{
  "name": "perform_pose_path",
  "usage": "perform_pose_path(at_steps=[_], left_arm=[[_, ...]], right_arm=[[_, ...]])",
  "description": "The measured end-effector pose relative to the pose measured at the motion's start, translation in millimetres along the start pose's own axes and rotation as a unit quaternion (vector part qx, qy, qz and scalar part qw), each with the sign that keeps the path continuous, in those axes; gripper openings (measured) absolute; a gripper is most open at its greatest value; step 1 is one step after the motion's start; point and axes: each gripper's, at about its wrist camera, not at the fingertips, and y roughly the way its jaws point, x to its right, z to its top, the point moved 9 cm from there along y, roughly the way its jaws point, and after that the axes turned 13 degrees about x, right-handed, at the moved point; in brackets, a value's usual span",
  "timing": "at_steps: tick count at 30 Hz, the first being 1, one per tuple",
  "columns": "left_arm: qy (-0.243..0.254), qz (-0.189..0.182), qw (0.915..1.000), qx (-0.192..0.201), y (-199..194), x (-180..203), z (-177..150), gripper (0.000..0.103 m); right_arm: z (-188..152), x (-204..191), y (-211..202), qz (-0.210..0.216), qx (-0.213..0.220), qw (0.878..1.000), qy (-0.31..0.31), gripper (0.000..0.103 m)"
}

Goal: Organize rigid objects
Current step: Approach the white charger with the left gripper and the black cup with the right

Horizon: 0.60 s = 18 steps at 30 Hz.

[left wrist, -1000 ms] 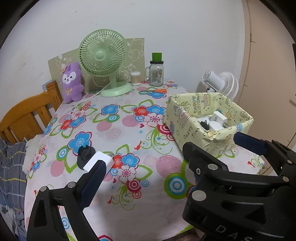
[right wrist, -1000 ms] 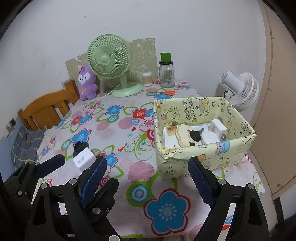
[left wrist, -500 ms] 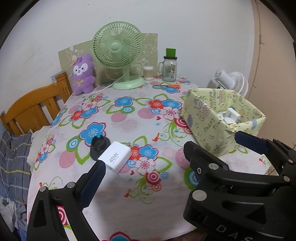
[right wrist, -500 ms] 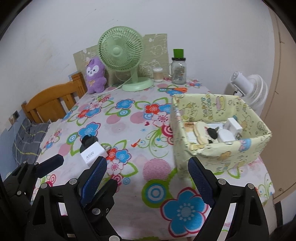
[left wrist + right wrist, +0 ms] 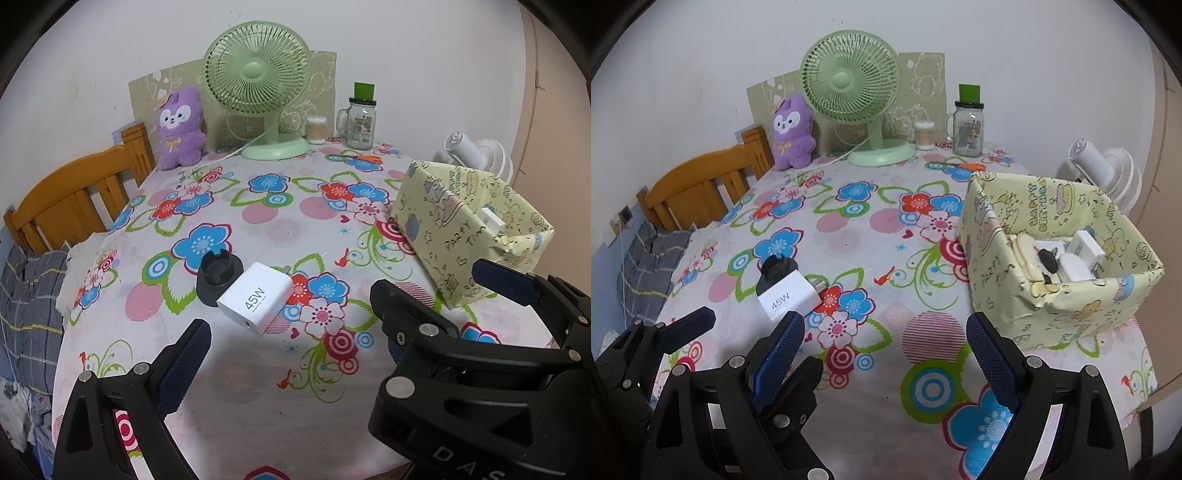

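A white 45W charger (image 5: 258,299) lies on the floral tablecloth, leaning against a black round holder (image 5: 218,275). My left gripper (image 5: 295,339) hovers just short of the charger, open and empty; its right finger is hidden behind the right gripper (image 5: 428,280). In the right wrist view the charger (image 5: 788,299) and holder (image 5: 775,271) lie ahead and to the left of my right gripper (image 5: 886,350), which is open with nothing between its pads. The yellow paper-wrapped box (image 5: 1071,306) stands to the right and holds white chargers, a black piece and a round beige item.
At the back stand a green fan (image 5: 258,85), a purple plush (image 5: 181,129), a glass jar with a green lid (image 5: 360,118) and a cotton swab tub (image 5: 316,129). Orange scissors (image 5: 364,158) lie near them. A wooden chair (image 5: 74,203) is left; a white fan (image 5: 1108,173) is behind the box.
Both grippers have drifted left and lower toward the table. The charger and holder now appear larger and nearer the left gripper. The box has slid to the right in both views.
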Motion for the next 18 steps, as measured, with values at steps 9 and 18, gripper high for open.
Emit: perform_pose_path(at_steps=[9, 18], left_arm=[[-0.008, 0.004, 0.9998, -0.020, 18, -12, -10, 0.098], [-0.015, 0.002, 0.9994, -0.030, 36, -21, -14, 0.098]], right_arm=[[-9, -5, 22, 0.000, -0.020, 1.000, -0.006, 0.091], [-13, -9, 43, 0.000, -0.031, 0.999, -0.010, 0.091]])
